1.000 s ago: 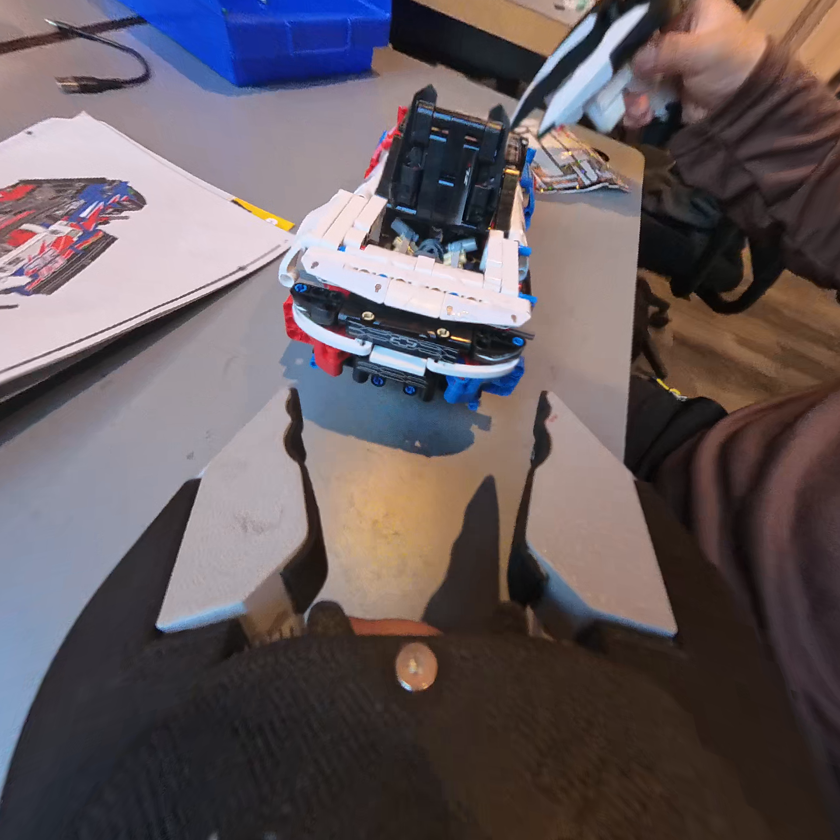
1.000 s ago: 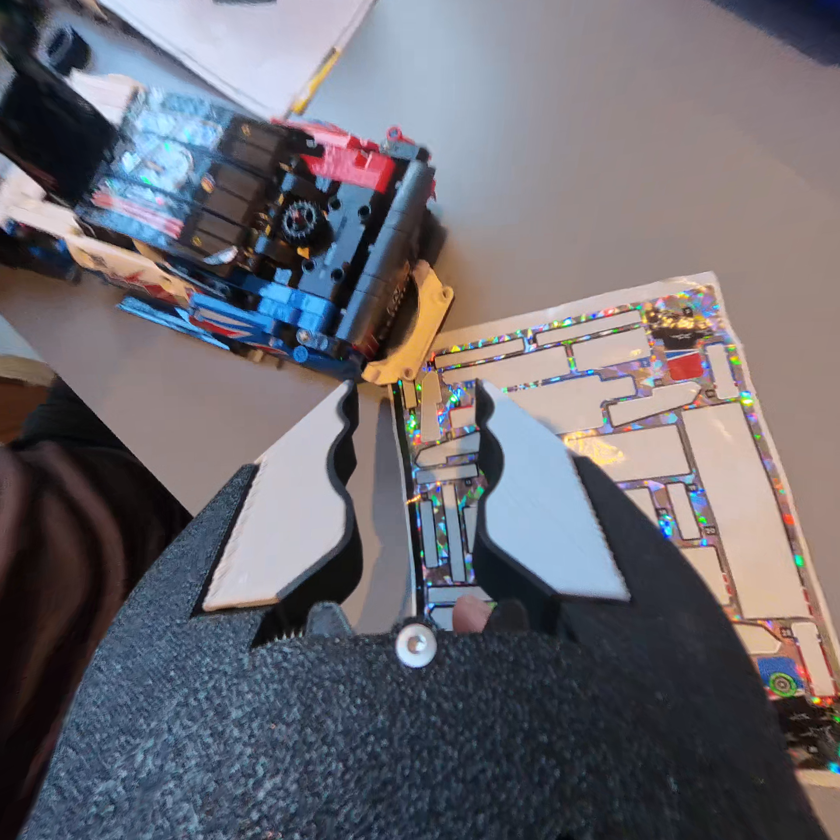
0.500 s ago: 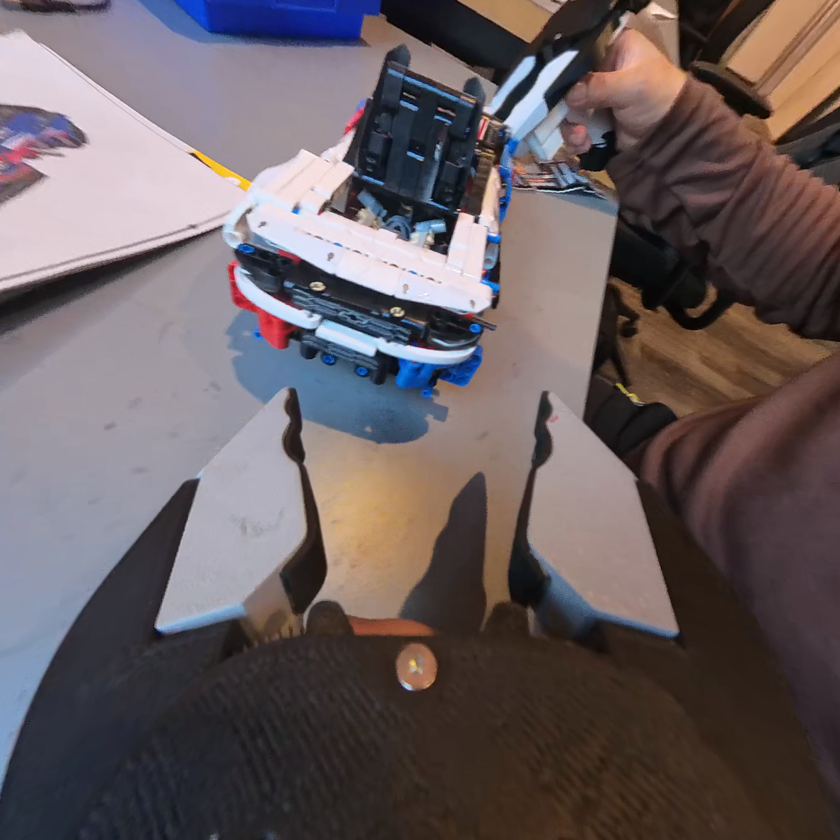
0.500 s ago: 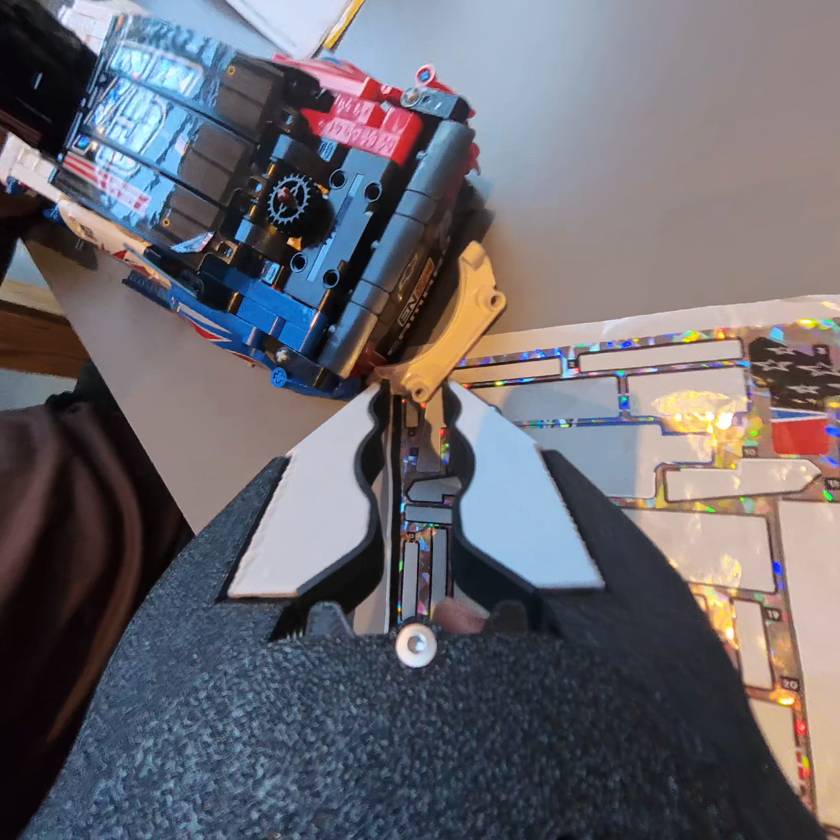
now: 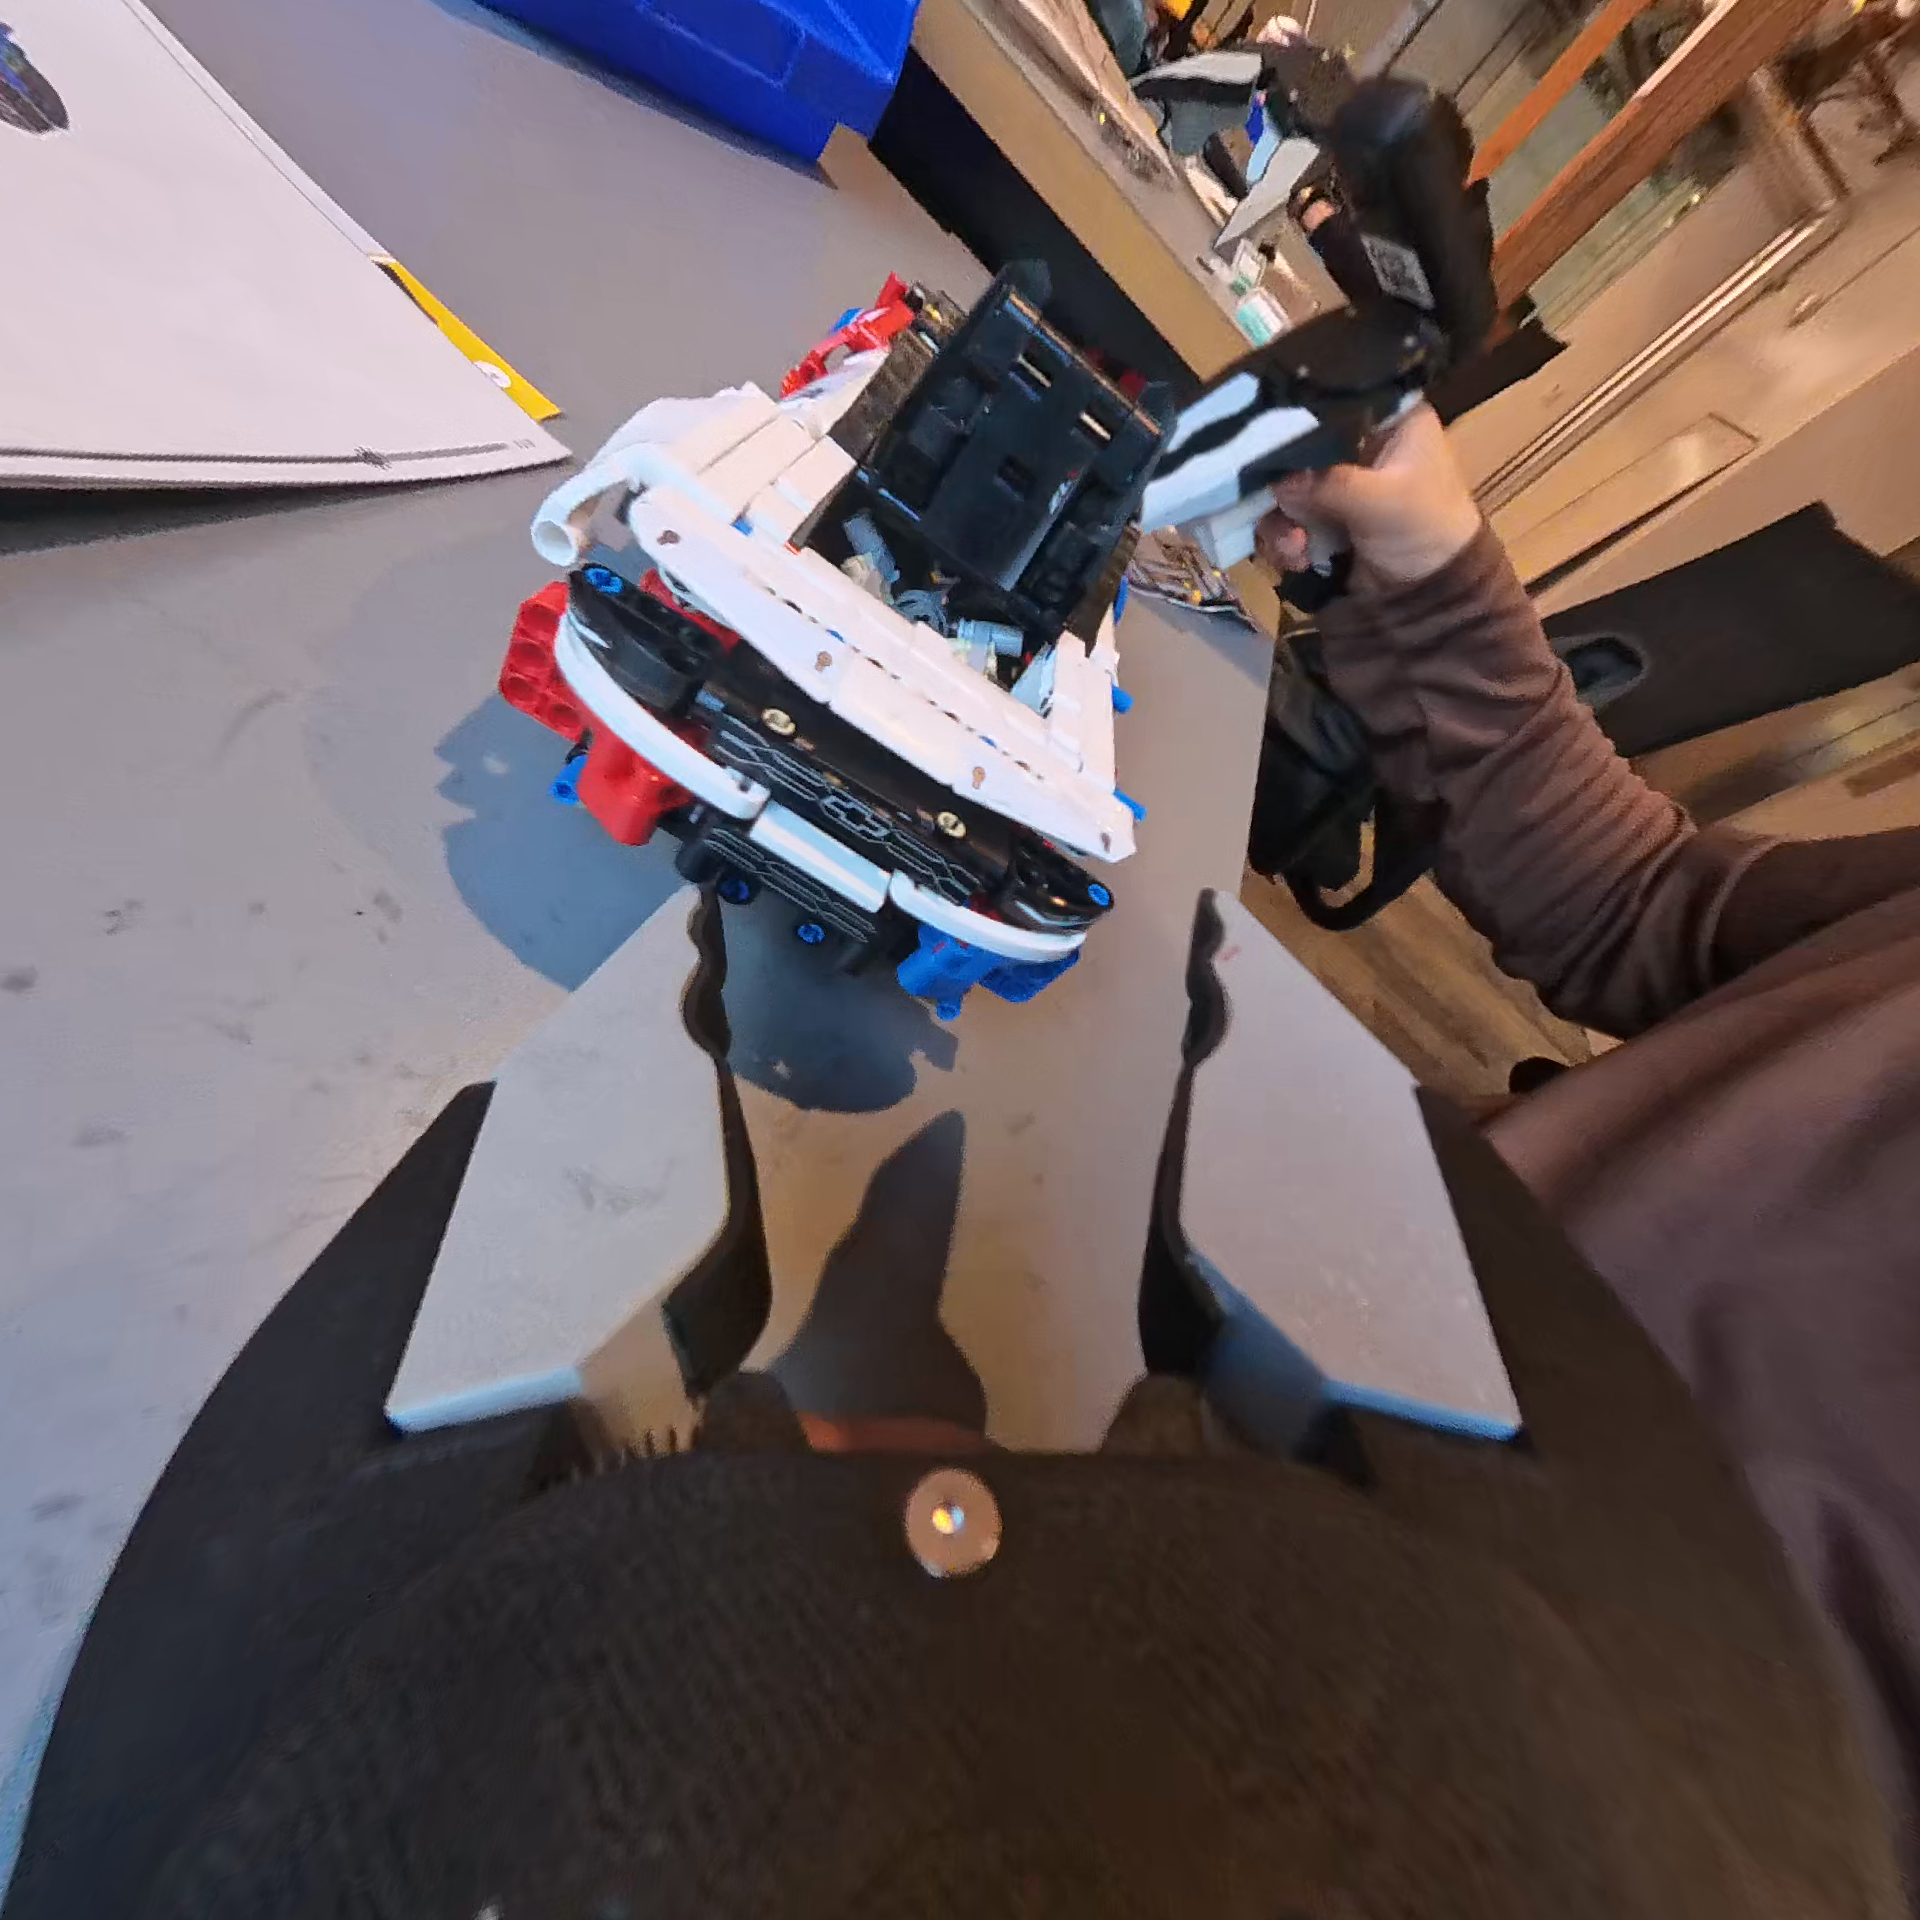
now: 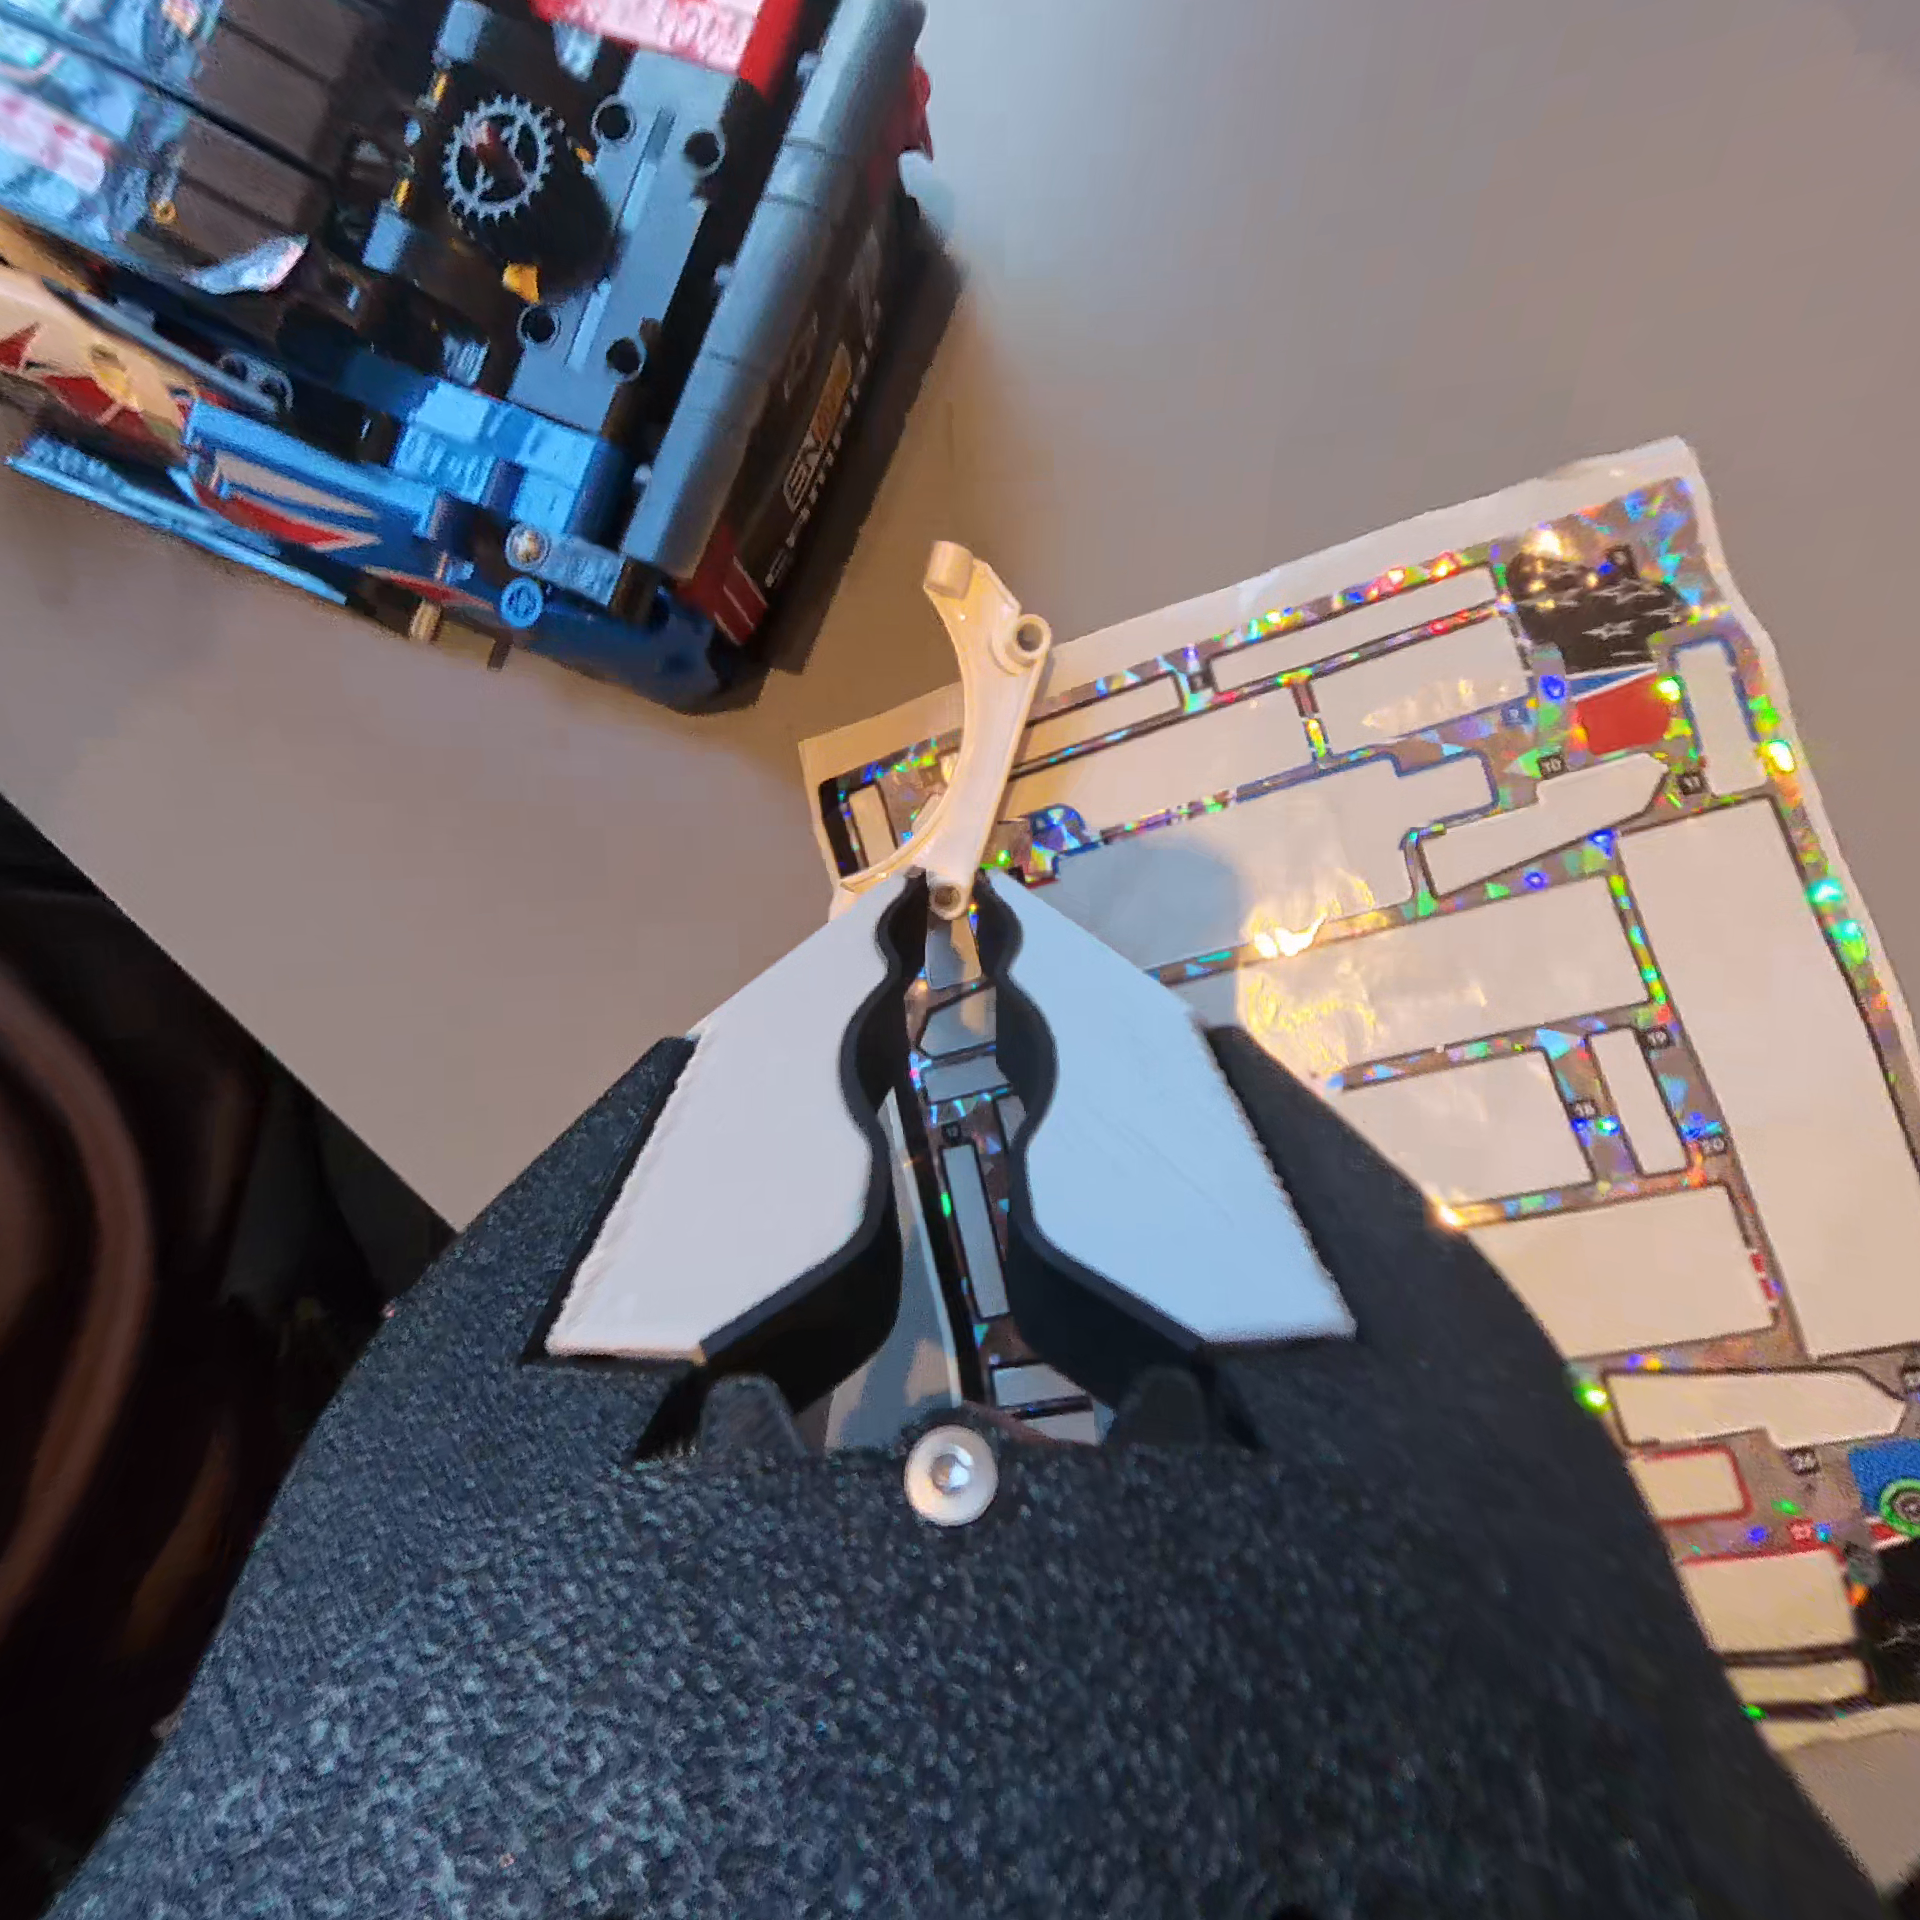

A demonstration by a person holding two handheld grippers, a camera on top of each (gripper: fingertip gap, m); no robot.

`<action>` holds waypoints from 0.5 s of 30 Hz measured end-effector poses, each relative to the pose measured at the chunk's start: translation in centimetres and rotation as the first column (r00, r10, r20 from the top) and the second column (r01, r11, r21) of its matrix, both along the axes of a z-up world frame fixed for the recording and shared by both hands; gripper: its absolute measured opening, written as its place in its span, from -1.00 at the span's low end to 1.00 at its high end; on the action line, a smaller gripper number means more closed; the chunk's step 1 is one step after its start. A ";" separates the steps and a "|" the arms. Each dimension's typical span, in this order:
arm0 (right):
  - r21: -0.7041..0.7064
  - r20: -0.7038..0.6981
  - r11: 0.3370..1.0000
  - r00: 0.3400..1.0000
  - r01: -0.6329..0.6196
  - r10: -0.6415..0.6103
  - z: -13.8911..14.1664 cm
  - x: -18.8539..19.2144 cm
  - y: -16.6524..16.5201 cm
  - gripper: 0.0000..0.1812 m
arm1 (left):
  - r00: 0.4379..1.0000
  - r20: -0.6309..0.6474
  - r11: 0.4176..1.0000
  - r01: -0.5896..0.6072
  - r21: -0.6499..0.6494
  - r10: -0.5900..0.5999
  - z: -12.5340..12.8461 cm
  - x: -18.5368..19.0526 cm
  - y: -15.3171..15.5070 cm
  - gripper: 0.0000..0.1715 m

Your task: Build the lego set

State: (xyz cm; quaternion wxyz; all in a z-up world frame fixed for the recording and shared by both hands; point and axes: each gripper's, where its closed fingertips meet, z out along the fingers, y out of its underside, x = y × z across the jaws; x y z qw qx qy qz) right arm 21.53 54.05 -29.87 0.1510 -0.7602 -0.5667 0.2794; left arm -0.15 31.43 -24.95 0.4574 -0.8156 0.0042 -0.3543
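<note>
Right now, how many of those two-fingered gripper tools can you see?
2. The left gripper hovers open before the lego car's front bumper. The right gripper is shut on a white curved arch piece over the holographic sticker sheet, behind the car.

The holographic sticker sheet (image 6: 1455, 987), on the right of the right wrist view, bears small printed numbers beside its empty cut-outs. The toy car (image 6: 499, 312), at the upper left of that view, carries lettered stickers on its black rear panel, and in the left wrist view its black grille at the frame's middle shows a small emblem. The white booklet (image 5: 208, 312), at the upper left of the left wrist view, shows only a blurred picture, with no legible writing.
</note>
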 end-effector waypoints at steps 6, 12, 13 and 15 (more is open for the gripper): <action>-0.010 -0.047 0.999 0.998 -0.042 0.041 0.5 0.8 -1.9 -0.91 | 0.996 -0.067 0.998 -0.059 0.028 0.061 0.1 -1.1 0.0 0.05; -0.009 -0.076 0.993 0.991 -0.115 0.114 0.8 1.5 -5.0 -0.92 | 0.961 -0.229 0.987 -0.143 0.078 0.157 -0.1 -2.9 -0.4 -0.08; 0.004 -0.088 0.992 0.988 -0.125 0.125 1.0 1.5 -5.6 -0.92 | 0.943 -0.280 0.982 -0.158 0.103 0.181 0.0 -3.2 -0.8 -0.06; 0.010 -0.136 0.989 0.980 -0.147 0.147 1.6 1.2 -7.2 -0.92 | 0.910 -0.356 0.977 -0.181 0.117 0.211 -0.1 -3.6 -1.7 -0.07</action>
